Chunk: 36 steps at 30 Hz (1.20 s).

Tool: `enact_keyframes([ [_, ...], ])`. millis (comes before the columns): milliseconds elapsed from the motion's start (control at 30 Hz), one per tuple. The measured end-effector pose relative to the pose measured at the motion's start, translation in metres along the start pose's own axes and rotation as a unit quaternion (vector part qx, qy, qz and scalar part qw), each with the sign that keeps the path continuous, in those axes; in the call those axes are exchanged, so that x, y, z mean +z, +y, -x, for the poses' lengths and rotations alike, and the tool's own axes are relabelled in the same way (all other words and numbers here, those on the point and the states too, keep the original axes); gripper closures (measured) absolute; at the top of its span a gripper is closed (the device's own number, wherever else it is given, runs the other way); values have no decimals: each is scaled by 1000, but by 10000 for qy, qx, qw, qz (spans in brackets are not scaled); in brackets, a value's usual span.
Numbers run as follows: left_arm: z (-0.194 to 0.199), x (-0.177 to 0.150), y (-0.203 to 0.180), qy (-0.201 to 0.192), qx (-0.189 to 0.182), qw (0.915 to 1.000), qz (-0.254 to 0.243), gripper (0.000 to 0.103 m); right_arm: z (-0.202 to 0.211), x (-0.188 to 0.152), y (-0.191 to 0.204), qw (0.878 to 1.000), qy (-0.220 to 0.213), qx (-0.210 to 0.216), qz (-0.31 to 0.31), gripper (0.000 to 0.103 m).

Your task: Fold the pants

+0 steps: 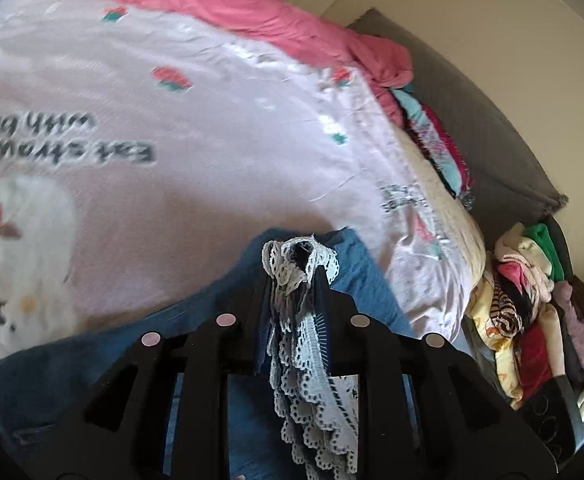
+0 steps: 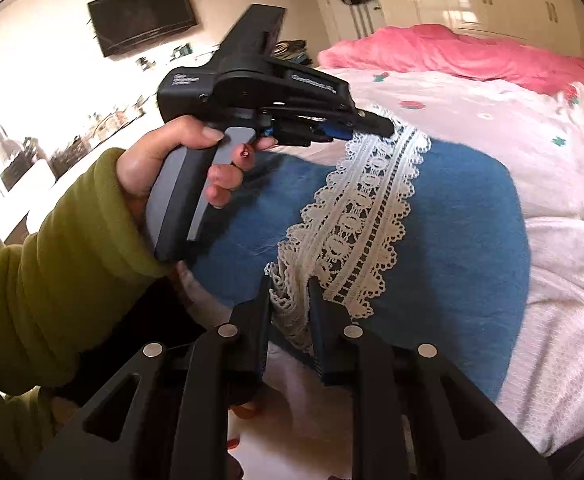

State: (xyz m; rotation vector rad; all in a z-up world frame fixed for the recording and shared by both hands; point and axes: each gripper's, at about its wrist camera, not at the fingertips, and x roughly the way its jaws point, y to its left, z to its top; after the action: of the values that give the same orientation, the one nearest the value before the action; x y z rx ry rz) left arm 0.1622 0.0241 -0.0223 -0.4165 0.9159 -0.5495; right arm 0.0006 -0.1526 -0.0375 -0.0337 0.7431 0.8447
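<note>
The pants (image 2: 460, 216) are blue with a white lace band (image 2: 368, 216) and lie spread on the bed. My left gripper (image 1: 292, 272) is shut on the lace edge of the pants (image 1: 304, 320), which hangs bunched between its fingers. In the right wrist view the left gripper (image 2: 376, 128) grips the far end of the lace band, held by a hand in a green sleeve. My right gripper (image 2: 290, 284) is shut on the near end of the lace band (image 2: 288, 300).
A pale pink quilt with strawberry print (image 1: 196, 128) covers the bed (image 2: 532, 128). A pink blanket (image 1: 220, 0) lies at its far side (image 2: 472, 52). A pile of mixed clothes (image 1: 528, 300) sits beside the bed. A wall television (image 2: 144, 16) hangs at the left.
</note>
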Motion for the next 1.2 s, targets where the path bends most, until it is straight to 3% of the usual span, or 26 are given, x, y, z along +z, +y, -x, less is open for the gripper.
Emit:
enact_keyframes([
  [267,-21,-4,10,202,562,9981,-130,79,-30,-13,2,9993,366,-41,-116,81],
  [467,-26,-5,11,238,716,9967,-292,76,-28,-17,13,9991,398,-95,130,69],
  [600,-27,-7,10,244,775,9960,-385,75,-23,-16,15,9992,378,-98,96,68],
  [667,-25,-6,13,235,721,9966,-316,71,-12,-17,13,9994,331,-66,36,62],
  [733,-23,-5,12,224,658,9972,-279,60,0,-15,9,9997,241,-66,-69,55],
  [800,-18,-4,10,158,688,9970,-318,51,11,-13,4,9996,133,-190,-145,55],
  [967,0,-3,2,-88,779,9961,-398,49,32,-15,-18,9971,35,-664,-377,55],
  [1067,13,-7,-7,-240,843,9949,-501,41,38,-18,-30,9951,44,-852,-508,55],
  [1200,34,-28,-26,-408,688,9944,-690,38,46,-26,-43,9917,45,-1086,-684,55],
])
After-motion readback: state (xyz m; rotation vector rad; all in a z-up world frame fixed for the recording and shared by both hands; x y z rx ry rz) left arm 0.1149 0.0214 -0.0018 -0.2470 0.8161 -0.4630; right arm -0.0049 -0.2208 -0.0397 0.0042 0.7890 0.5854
